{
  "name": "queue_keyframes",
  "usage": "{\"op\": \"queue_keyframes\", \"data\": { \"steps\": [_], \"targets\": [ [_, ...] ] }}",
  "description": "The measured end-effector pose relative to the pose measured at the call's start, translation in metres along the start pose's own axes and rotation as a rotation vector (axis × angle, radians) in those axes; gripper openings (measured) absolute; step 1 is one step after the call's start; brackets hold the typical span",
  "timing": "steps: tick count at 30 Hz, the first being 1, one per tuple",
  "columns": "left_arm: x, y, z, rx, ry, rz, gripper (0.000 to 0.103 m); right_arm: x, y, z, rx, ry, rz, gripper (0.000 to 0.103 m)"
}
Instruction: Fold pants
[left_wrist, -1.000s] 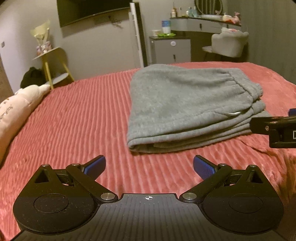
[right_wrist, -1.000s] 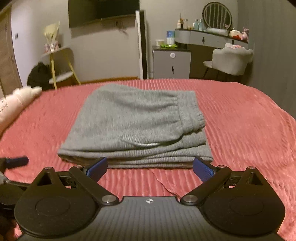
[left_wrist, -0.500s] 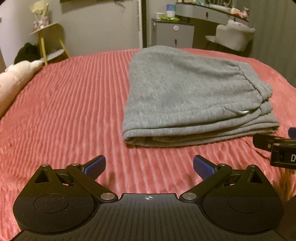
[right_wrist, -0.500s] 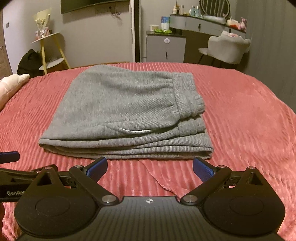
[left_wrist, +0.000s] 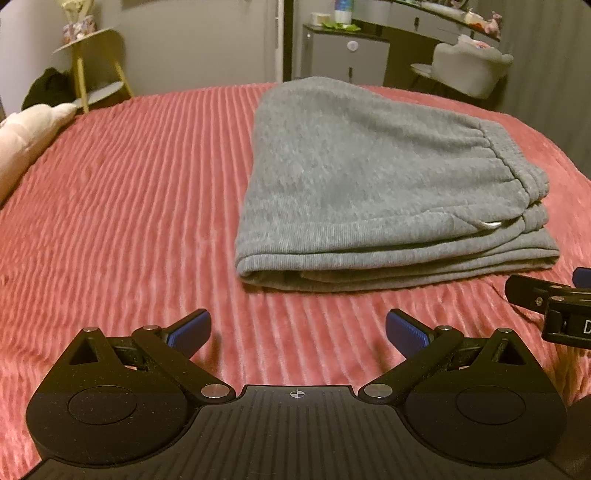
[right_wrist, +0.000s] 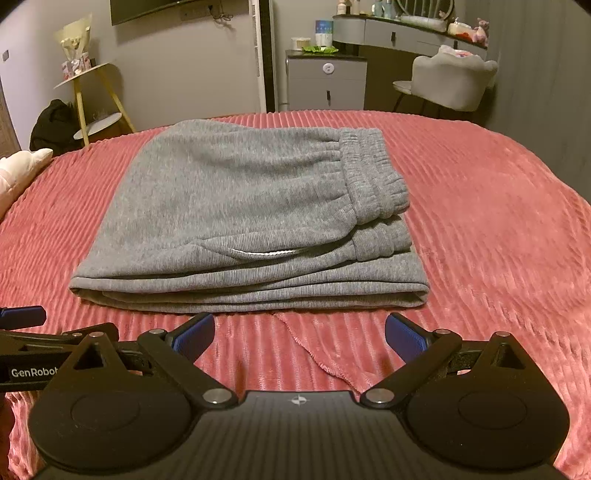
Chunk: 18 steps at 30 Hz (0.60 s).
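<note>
The left gripper (left_wrist: 297, 334) hung with its blue-padded fingers (left_wrist: 190, 332) spread wide and nothing between them, above the red ribbed bedspread (left_wrist: 129, 192) and short of the near-left corner of the pants (left_wrist: 380, 184). The right gripper (right_wrist: 300, 334) was likewise spread wide and empty, its pads just short of the near folded edge of the pants (right_wrist: 251, 214) without touching it. Each gripper showed at the edge of the other's view, so the two sat side by side, near each other.

The grey sweatpants lay folded into a compact stack of several layers on the bedspread, the elastic waistband (right_wrist: 373, 177) on the right side and a pale pocket edge showing near the front. Just in front of the stack the bedspread had a loose seam or fold (right_wrist: 317, 354); which of the two was hard to make out.

Further out, a pale pink pillow (left_wrist: 26, 140) lay at the left edge of the bed. Beyond the bed stood a yellow-legged side table (right_wrist: 92, 96), a grey cabinet (right_wrist: 327, 83) and a pale upholstered chair (right_wrist: 450, 81) by a dressing table.
</note>
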<state>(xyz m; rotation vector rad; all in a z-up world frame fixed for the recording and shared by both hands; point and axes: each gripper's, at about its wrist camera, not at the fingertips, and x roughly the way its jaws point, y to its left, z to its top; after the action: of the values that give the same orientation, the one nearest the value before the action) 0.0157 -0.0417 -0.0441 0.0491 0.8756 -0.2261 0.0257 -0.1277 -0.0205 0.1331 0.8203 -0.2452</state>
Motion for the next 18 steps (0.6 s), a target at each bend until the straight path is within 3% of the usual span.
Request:
{"op": "queue_keyframes", "data": {
  "steps": [18],
  "targets": [
    [-0.0006,0.0006,-0.0027,-0.002,0.01,-0.001,0.103,-0.0023,0.0021,-0.0007,-0.014,-0.002,-0.007,0.099]
  ]
}}
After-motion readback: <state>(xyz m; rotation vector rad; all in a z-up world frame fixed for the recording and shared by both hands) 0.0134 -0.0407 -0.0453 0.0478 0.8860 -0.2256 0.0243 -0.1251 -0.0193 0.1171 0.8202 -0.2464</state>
